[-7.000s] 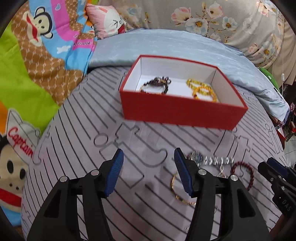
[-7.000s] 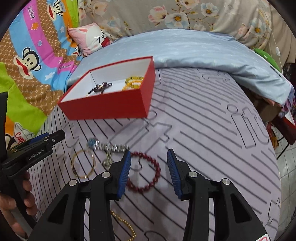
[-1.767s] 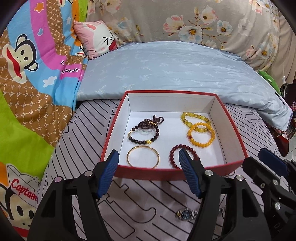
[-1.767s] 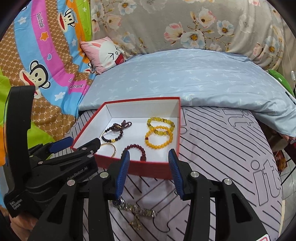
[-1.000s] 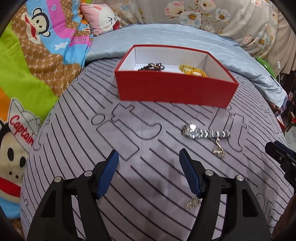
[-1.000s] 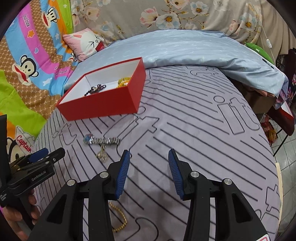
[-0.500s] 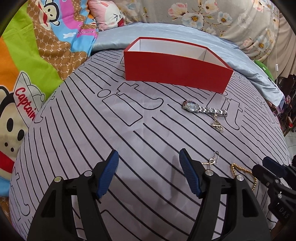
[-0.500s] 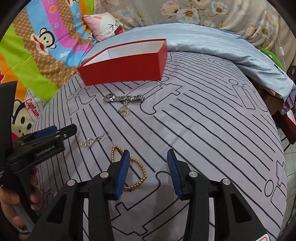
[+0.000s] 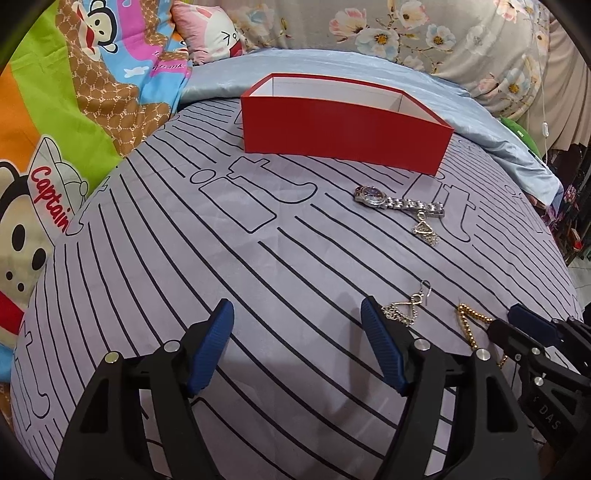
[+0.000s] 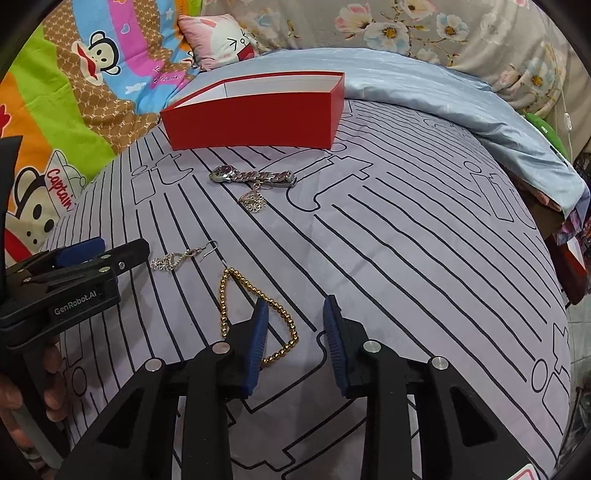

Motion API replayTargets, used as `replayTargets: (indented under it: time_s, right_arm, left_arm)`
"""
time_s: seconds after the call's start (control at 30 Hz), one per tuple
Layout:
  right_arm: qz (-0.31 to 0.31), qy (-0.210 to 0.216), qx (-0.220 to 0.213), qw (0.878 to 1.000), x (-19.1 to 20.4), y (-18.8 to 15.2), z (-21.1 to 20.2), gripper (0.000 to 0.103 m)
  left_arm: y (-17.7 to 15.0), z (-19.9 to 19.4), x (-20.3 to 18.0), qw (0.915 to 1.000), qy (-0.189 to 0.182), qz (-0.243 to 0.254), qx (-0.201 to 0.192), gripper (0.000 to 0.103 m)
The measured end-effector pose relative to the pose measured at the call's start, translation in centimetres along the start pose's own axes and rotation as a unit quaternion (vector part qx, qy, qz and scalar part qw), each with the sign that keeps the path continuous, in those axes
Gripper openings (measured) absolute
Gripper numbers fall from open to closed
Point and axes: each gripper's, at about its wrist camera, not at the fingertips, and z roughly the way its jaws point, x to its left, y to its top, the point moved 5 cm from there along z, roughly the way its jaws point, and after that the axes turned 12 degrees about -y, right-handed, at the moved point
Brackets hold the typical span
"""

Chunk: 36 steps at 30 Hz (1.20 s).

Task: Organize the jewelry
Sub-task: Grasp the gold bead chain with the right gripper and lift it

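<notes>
A gold bead bracelet [image 10: 258,295] lies on the striped grey bedspread. My right gripper [image 10: 295,301] hangs low over it, jaws closing, with the bracelet's right strand between the blue pads and no pad pressing on it. My left gripper [image 9: 297,310] is open and opening, with only bare cloth between its fingers. A silver drop earring [image 9: 406,306] lies just past its right finger. Farther off lie a silver watch [image 9: 395,199] and a second silver earring [image 9: 424,232]. Behind them stands the red box [image 9: 343,129], its contents hidden by the front wall.
A pale blue quilt [image 9: 424,85] and a pink pillow [image 9: 210,33] lie behind the box. A bright cartoon blanket [image 9: 55,129] covers the left side. The bed drops off at the right edge [image 10: 561,266]. A hand [image 10: 22,398] holds the left gripper's handle.
Both grippers have come lower and closer to the bedspread. The right jaws have narrowed around the gold bracelet's strand. The box's inside has dropped out of sight.
</notes>
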Motion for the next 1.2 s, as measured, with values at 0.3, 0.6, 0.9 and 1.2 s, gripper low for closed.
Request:
replayTargets:
  time_s: [0.3,0.6,0.9,1.2]
  right_arm:
    - [0.007,0.003,-0.002,1.000,-0.1,0.2,0.2,0.004]
    - [0.038,0.002,0.002,0.999,-0.9,0.4,0.5,0.003]
    - [0.063,0.003,0.019,0.998,-1.8,1.0,0.8,0.003]
    - [0.070,0.008,0.015,0.997,-2.0,2.6,1.2,0.003]
  left_arm:
    - [-0.1,0.1,-0.6,0.9999,-0.004,0.008,0.006,0.068]
    - [2.5,0.8,-0.7,1.0000,-0.003,0.005,-0.003,0.068]
    - [6.3,3.5,-1.5,0.9994,-0.016,-0.029,0.010,0.068]
    - [8.9,6.9,-3.5,0.9992,-0.002,-0.030,0.028,0.068]
